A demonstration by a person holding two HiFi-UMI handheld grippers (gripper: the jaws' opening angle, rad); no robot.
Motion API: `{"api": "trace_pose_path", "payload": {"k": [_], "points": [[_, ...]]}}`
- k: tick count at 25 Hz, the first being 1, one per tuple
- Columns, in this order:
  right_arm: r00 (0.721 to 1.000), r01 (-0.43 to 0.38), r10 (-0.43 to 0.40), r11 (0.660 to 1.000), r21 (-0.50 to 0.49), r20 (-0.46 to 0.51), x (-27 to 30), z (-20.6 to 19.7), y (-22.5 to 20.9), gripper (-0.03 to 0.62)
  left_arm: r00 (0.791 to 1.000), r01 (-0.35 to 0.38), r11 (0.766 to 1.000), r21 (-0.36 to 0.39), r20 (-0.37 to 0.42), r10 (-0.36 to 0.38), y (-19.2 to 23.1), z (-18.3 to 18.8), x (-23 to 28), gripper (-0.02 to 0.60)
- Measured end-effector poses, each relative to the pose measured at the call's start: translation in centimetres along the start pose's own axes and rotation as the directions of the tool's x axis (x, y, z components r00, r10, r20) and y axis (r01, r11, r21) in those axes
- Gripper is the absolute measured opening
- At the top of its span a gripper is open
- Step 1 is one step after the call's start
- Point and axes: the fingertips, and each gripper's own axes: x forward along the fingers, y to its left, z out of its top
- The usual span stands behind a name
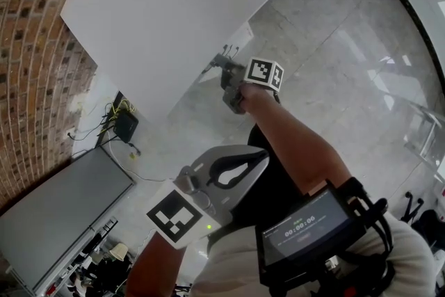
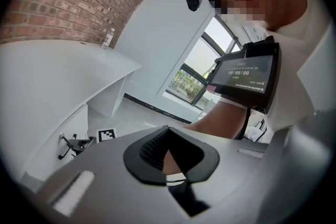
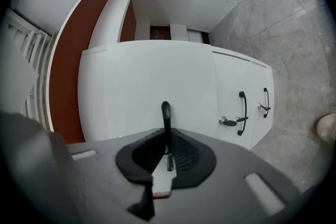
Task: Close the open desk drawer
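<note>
Two claws are in our hands, and only one is doing any work. Our right gripper [image 3: 167, 139] is reaching out to the desk [image 1: 174, 3] and is clenching the thin black handle [image 3: 166, 113] of the drawer [image 3: 136, 86]. The drawer's white front is filling the right gripper view, and the handle is running straight between the jaws. Our left gripper [image 2: 167, 157] is hanging near our body, its jaws drawn together on nothing. The drawer is sitting under the desk's edge, beside a neighbouring handle [image 3: 242, 113] and a key [image 3: 227, 121] in its lock. We are not able to tell how far it is standing out from the fronts next to it.

We are judging that the push home is the step in hand, and several things could be going wrong with it. The handle is slender, so it may be slipping through the pads if we are pushing at an angle rather than squarely along the drawer's travel. A skewed push could also be jamming the drawer on its runners and leaving it ajar. Too much force may be slamming it, and letting go too soon may be stopping it short of flush.
</note>
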Motion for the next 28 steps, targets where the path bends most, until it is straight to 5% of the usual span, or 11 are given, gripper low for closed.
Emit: {"api": "trace_pose_path", "payload": {"k": [13,28], "points": [[1.000,0.005,-0.005,1.000,-0.003,-0.003,4.0,0.5,-0.4,0.025,1.000,-0.015,1.000,-0.025,0.015,0.016,2.4,-0.7,-1.1,0.005],[0.999,0.016,-0.020,0.996,-0.085,-0.047,2.5,0.3,0.2,0.043,1.000,-0.009,1.000,-0.021,0.019,0.009,0.5,-0.4,-1.8,0.005]]}}
